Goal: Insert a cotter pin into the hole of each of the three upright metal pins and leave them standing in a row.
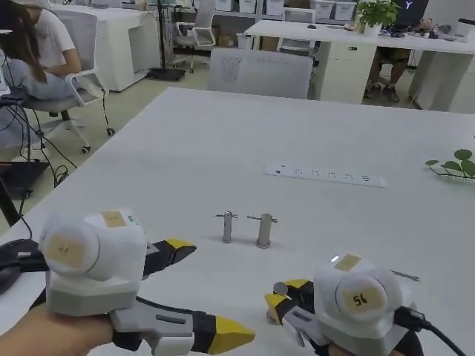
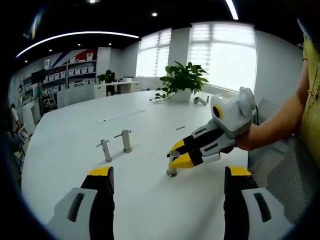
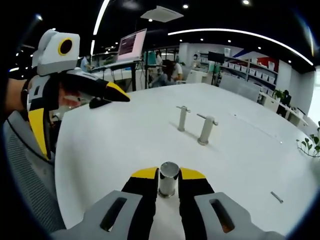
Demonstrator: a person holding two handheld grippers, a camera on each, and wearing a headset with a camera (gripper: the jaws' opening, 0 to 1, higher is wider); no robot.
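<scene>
Two metal pins stand upright mid-table, each with a cotter pin through its top: the left pin (image 1: 227,227) (image 2: 105,150) (image 3: 183,118) and the right pin (image 1: 263,231) (image 2: 126,141) (image 3: 205,130). A third metal pin (image 1: 279,290) (image 2: 172,165) (image 3: 168,179) stands nearer me, and my right gripper (image 1: 280,302) (image 2: 181,153) (image 3: 168,175) is shut on it. No cotter pin shows in its top. A loose cotter pin (image 1: 404,276) (image 3: 276,197) lies on the table to the right. My left gripper (image 1: 204,293) (image 2: 169,172) hangs open and empty, left of the held pin.
A white power strip (image 1: 326,176) lies across the white table (image 1: 185,163) beyond the pins. Plant leaves (image 1: 454,165) reach in at the right edge. A grey chair (image 1: 260,73) stands at the far side, and a person sits at the far left.
</scene>
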